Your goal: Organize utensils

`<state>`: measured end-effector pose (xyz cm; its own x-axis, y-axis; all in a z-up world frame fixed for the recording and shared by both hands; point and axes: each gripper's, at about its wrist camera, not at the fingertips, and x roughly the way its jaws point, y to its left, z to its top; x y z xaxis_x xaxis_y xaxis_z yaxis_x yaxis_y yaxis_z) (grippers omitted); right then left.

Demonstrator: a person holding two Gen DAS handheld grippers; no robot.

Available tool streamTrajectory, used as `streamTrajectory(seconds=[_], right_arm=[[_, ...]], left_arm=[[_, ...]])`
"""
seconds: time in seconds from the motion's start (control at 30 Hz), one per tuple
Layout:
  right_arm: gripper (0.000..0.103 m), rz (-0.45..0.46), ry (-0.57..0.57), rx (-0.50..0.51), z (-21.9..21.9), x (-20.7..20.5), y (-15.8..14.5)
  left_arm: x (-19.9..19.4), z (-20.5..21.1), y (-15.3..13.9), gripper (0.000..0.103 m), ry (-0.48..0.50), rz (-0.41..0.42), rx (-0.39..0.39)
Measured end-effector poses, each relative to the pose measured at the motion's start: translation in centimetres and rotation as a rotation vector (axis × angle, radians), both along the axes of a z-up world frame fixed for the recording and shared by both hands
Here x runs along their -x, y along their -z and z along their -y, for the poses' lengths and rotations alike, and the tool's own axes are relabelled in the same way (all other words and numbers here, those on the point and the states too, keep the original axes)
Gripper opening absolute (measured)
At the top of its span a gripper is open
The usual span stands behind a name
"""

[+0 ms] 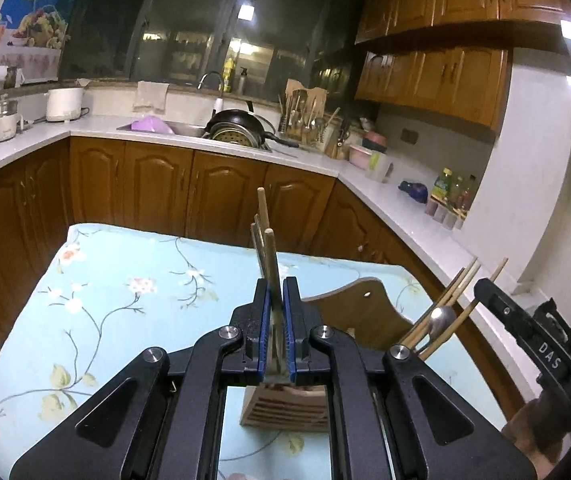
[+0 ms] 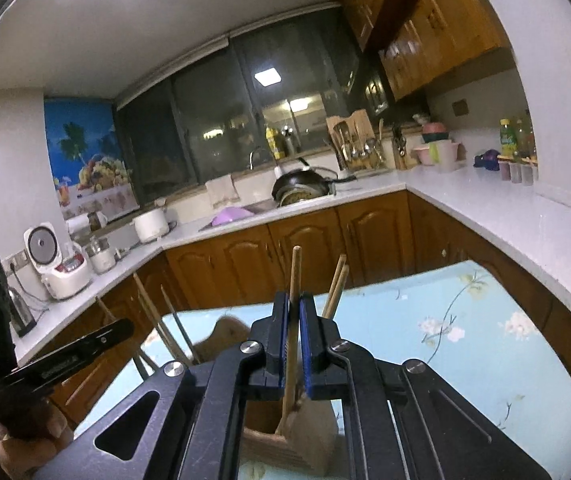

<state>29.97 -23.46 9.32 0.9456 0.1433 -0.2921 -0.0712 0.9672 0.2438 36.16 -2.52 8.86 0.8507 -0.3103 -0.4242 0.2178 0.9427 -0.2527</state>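
A: What is each tool holding?

B: The left tool (image 1: 276, 316) is pinched tight on a bundle of chopsticks (image 1: 268, 248), tips up toward twelve o'clock, their lower ends above the wooden holder (image 1: 285, 408) on the worktop (image 1: 105, 280). The right tool (image 2: 294, 336) is pinched on a single wooden stick (image 2: 294, 280), whose lower end reaches the open top of the same holder (image 2: 285, 440).

A: And the rest of the utensils?

B: In the left wrist view, more chopsticks and a metal spoon (image 1: 441, 316) lean out of the holder at about two o'clock from the left tool. A second utensil rack (image 1: 305, 120) stands on the far counter by the sink, at twelve o'clock.

A: What might go wrong?

B: Both tools crowd one small holder. I'd judge the bundle could splay and catch the slotted rim if it comes in tilted. A sideways nudge could tip the light holder on the soft floral cloth (image 1: 145, 264). The tools could also knock each other, or the leaning spoon.
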Motion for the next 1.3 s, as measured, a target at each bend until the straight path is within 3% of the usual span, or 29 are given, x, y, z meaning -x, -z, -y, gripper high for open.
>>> streamTrajectory(seconds=[0.4, 0.43, 0.47, 0.5, 0.53, 0.57, 0.7, 0.8, 0.83, 0.87, 0.93, 1.3], right_arm=[[0.009, -0.021, -0.002, 0.000, 0.0, -0.5, -0.4], [0.011, -0.024, -0.003, -0.002, 0.0, -0.6, -0.4], [0.013, -0.024, -0.001, -0.004, 0.1, -0.6, -0.5], [0.016, -0.022, -0.001, -0.009, 0.2, -0.5, -0.5], [0.026, -0.018, -0.002, -0.013, 0.4, -0.5, -0.5], [0.037, -0.007, -0.001, -0.015, 0.4, -0.3, -0.6], [0.046, 0.037, 0.005, -0.026, 0.8, 0.9, -1.5], [0.061, 0.053, 0.008, -0.045, 1.1, 1.9, -2.1], [0.070, 0.055, 0.004, -0.049, 1.2, 2.2, -2.2], [0.081, 0.058, -0.002, -0.054, 1.3, 2.6, -2.2], [0.088, 0.067, -0.010, -0.062, 1.4, 3.6, -2.0], [0.094, -0.030, -0.044, -0.055, 0.6, 9.5, 2.9]], left_arm=[[-0.2, 0.0, -0.2, 0.008, 0.000, -0.032, -0.007], [-0.4, -0.2, -0.1, 0.015, -0.001, -0.044, -0.004], [-0.5, -0.3, -0.1, 0.031, -0.003, -0.049, 0.002], [-0.4, -0.6, -0.1, 0.040, -0.012, -0.046, 0.008], [-0.2, -0.8, -0.2, 0.051, -0.022, -0.039, 0.010], [0.1, -1.0, -0.3, 0.052, -0.031, -0.029, 0.012], [0.9, -1.8, -0.6, 0.055, -0.038, -0.034, 0.021], [2.0, -2.3, -0.7, 0.070, -0.052, -0.028, 0.013], [2.6, -2.4, -0.7, 0.076, -0.060, -0.020, 0.011], [3.3, -2.7, -0.6, 0.078, -0.068, -0.016, 0.007], [4.3, -3.2, -0.2, 0.080, -0.071, -0.019, 0.003], [11.8, -5.1, 3.0, 0.081, -0.101, -0.064, -0.028]])
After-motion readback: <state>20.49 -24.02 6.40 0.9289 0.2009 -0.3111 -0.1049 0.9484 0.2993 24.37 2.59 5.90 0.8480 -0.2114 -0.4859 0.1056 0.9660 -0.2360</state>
